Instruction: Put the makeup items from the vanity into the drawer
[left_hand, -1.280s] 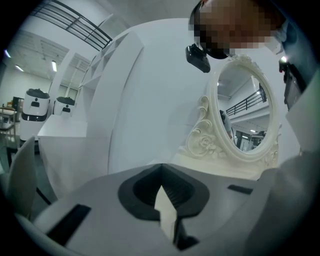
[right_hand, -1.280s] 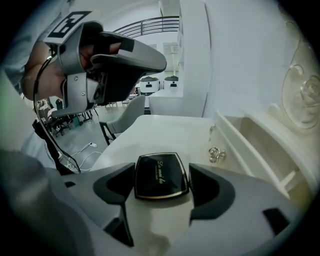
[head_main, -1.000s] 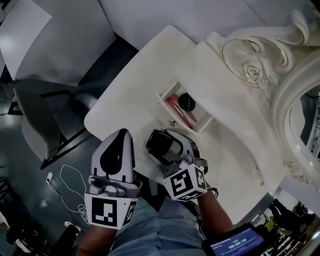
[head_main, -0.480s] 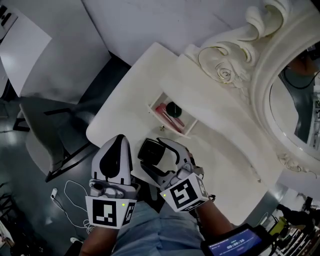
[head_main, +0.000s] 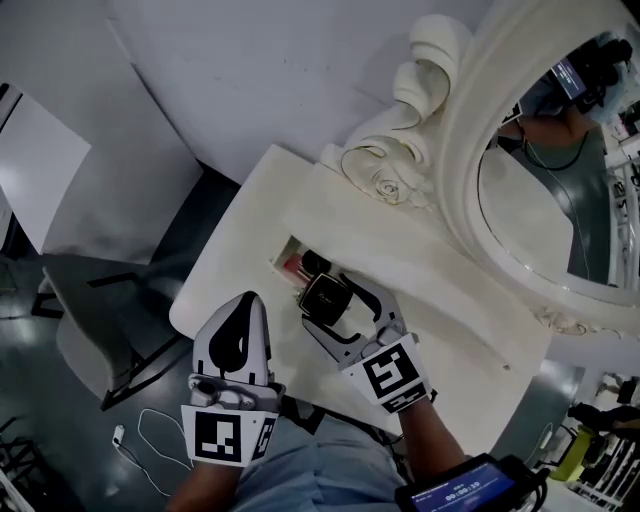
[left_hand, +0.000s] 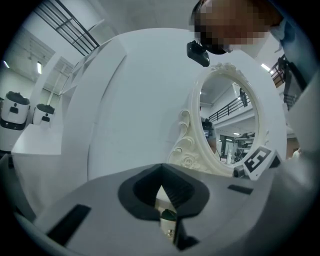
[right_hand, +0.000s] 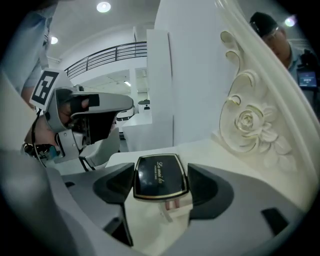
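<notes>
While our right gripper (head_main: 325, 298) pinches the compact (right_hand: 160, 176), the drawer (head_main: 281, 253) lies under its fingers. Our left gripper (head_main: 248, 304) has its fingers pressed together, empty.

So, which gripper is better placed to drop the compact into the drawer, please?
Right: the right gripper grips the compact at the open drawer; the left gripper is shut, empty, further back.

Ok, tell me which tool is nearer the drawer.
Right. The right tool holds the compact at the drawer's near edge; the left tool, shut, sits apart from it, back near the vanity's front edge.
</notes>
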